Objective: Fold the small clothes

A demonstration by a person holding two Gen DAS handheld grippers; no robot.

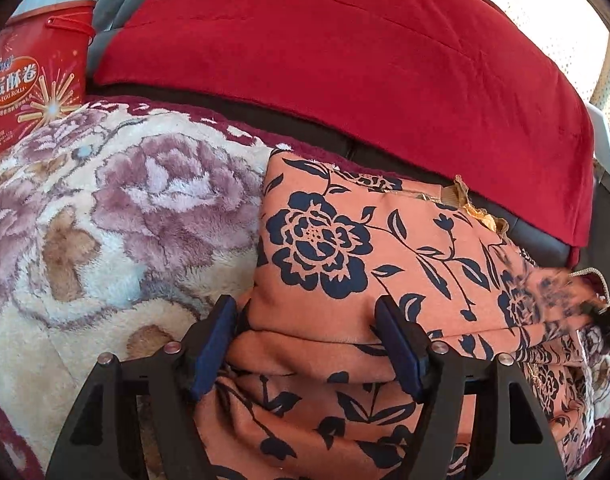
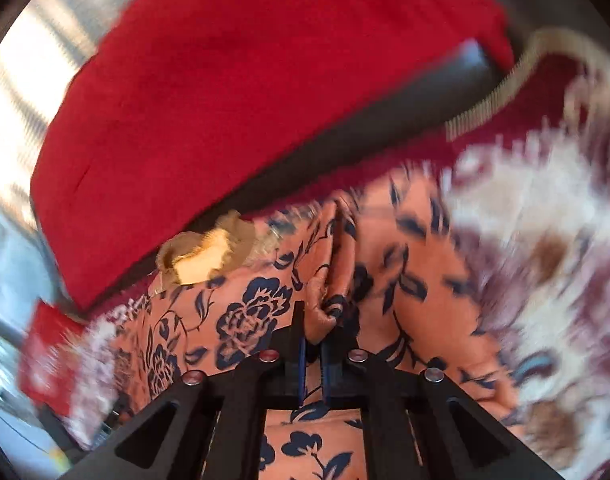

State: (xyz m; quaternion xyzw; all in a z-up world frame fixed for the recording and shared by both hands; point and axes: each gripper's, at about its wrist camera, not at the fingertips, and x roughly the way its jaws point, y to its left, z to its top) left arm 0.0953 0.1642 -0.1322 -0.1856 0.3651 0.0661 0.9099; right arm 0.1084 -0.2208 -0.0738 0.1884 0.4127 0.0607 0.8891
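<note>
The step in hand looks like the start of a fold: one edge of the orange garment is gripped and the other side is being lined up for a grip.

The right hand-held gripper has its jaws pressed together on a bunched ridge of the garment; a pinch of orange cloth stands up just ahead of the blue pads. That view is smeared, so how much cloth is caught is hard to judge.

The left hand-held gripper stands well open, tilted down over the garment. Its two pads straddle a puffed fold of the cloth, which lies between and beneath them; they do not appear to press on it. Nothing is held on this side.

The garment lies directly ahead of and under both grippers, spread on a plush flowered blanket. Left of the left gripper is bare blanket; beyond it, a red cushion lies across the back, and a red tin stands far left.

Next, I judge, the left jaws need to close on the near edge, catching all layers, so both hands can lift and carry the cloth over together. The risk is pinching only the top layer, or snagging blanket pile.
</note>
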